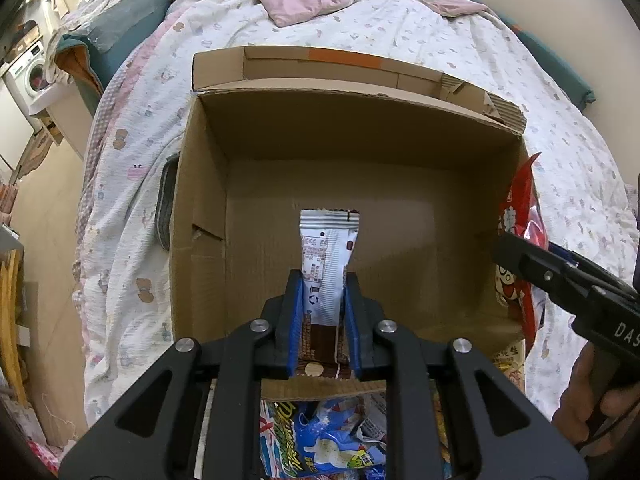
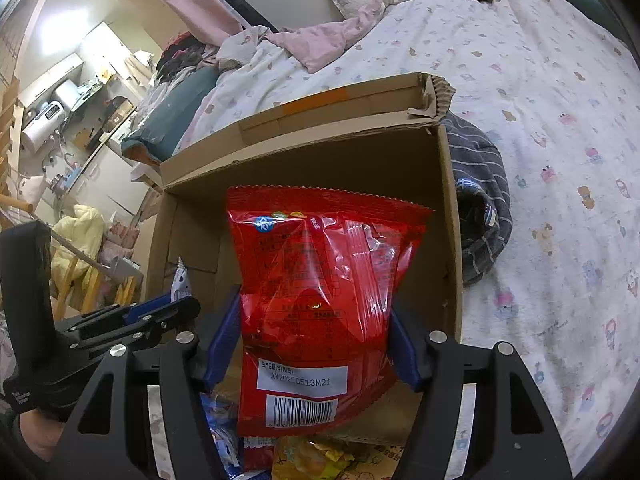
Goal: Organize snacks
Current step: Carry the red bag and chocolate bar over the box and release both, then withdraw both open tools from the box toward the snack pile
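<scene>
Matt cardboard box [image 1: 400,128]; glossy red plastic bag [image 2: 320,280]; cloth bedspread [image 2: 540,120].

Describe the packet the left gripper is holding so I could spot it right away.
Find the open cardboard box on the bed. Over its bare floor, the left gripper pinches a slim white packet with a brown lower end. The only other held snack is a much wider red bag, in the right gripper.
</scene>
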`<move>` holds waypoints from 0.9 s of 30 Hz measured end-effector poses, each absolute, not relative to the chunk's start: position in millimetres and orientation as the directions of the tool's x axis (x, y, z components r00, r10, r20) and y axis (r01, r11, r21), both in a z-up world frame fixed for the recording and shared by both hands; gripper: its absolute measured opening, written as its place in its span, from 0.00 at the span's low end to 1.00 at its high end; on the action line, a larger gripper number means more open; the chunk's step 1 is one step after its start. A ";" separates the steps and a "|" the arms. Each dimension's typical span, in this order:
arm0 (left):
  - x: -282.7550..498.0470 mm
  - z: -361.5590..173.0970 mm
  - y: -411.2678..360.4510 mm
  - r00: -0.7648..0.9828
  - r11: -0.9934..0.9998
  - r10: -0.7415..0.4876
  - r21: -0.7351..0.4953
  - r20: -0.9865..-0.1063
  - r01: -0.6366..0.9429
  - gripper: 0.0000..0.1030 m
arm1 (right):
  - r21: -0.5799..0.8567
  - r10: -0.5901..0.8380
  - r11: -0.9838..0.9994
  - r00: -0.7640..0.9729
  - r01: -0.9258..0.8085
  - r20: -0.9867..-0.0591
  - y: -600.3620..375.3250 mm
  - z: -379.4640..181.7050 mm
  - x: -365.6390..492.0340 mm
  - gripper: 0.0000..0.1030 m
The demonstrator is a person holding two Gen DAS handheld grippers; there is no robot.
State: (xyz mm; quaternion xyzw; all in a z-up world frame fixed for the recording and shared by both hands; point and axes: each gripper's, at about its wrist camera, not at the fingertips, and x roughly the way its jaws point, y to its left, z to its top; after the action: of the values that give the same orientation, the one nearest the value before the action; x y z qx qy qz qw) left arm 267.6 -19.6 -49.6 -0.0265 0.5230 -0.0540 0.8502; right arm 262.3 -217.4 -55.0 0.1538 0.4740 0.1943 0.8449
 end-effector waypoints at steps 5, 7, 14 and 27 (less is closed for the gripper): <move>267.1 -45.9 -16.7 0.462 0.994 -0.110 -0.098 -0.880 0.050 0.36 | 0.451 0.481 0.873 0.484 -0.186 -0.731 -218.8 -53.0 261.1 0.68; 265.8 -42.2 -15.6 0.479 0.995 -0.103 -0.094 -0.872 0.043 0.44 | 0.453 0.482 0.872 0.489 -0.186 -0.727 -219.3 -52.1 261.2 0.69; 263.5 -32.1 -14.0 0.512 0.993 -0.117 -0.109 -0.851 0.046 0.66 | 0.469 0.484 0.867 0.496 -0.166 -0.720 -224.8 -50.1 262.6 0.81; 261.5 -32.1 -15.1 0.511 0.994 -0.111 -0.100 -0.852 0.050 0.66 | 0.470 0.489 0.864 0.528 -0.182 -0.694 -226.0 -41.0 261.2 0.96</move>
State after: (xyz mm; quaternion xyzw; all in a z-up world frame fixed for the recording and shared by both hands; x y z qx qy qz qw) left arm 261.5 -15.1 -32.1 -0.0310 0.4924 -0.0466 0.8686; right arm 261.2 -226.0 -41.0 0.1726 0.4446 0.1959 0.8568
